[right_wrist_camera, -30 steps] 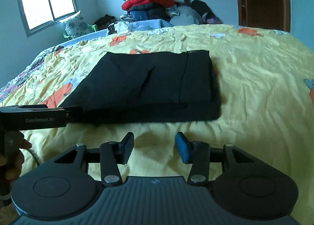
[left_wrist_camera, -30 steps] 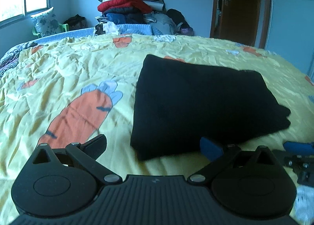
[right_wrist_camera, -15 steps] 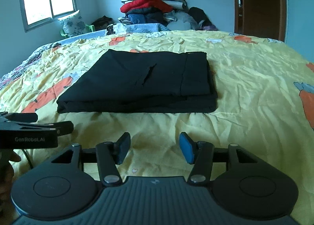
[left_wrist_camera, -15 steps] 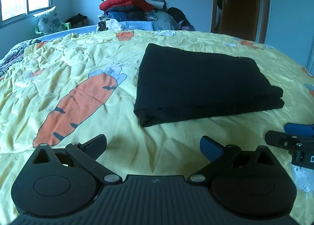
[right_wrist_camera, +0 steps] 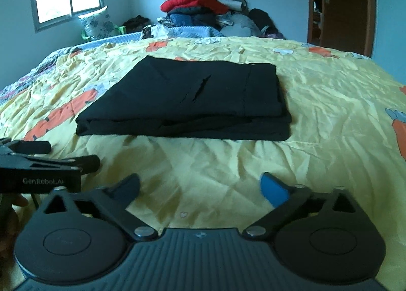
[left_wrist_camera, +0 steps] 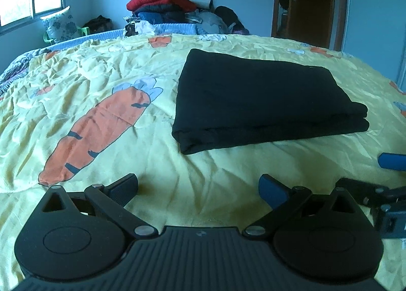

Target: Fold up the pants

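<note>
Folded black pants (right_wrist_camera: 187, 103) lie as a compact rectangle on the carrot-print bedspread (left_wrist_camera: 101, 123). The left gripper (left_wrist_camera: 198, 189) and right gripper (right_wrist_camera: 200, 187), jaws just spread wide and empty, hover short of them, evidently releasing the finished fold.

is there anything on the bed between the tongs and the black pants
Nothing visible. In both wrist views only bare yellow bedsheet lies between the folded black pants and the open left tongs and right tongs, whose jaws have just been opening with nothing between them.
</note>
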The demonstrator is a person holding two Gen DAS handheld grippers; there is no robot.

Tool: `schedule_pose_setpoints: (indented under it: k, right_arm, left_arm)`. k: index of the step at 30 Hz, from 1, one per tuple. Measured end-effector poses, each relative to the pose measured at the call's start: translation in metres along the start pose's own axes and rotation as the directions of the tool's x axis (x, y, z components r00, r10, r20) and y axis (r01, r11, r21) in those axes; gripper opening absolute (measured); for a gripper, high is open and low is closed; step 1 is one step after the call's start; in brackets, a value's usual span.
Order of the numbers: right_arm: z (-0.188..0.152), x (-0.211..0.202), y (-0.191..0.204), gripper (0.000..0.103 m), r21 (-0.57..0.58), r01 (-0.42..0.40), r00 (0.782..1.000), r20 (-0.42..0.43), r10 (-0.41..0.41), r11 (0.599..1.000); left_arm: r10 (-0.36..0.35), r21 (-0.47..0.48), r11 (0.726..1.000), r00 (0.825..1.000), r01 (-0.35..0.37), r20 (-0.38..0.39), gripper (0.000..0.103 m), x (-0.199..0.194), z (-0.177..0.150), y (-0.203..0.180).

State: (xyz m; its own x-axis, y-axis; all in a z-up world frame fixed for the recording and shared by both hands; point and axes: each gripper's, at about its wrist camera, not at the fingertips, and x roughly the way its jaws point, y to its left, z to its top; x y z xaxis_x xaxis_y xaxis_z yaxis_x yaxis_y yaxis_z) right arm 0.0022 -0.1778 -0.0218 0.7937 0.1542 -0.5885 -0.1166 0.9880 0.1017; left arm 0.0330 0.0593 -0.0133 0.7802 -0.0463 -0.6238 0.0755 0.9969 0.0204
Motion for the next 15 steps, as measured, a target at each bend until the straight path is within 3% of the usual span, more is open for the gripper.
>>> schedule_pose_setpoints:
  k: [15]
  right_arm:
    - [-0.0017, 0.0058, 0.0097, 0.103, -0.056, 0.051, 0.998, -0.026, -0.053, 0.997]
  left_arm:
    - [-0.009, -0.01, 1.0, 1.0, 0.009, -0.006, 0.103, 0.0007, -0.0011, 0.0018]
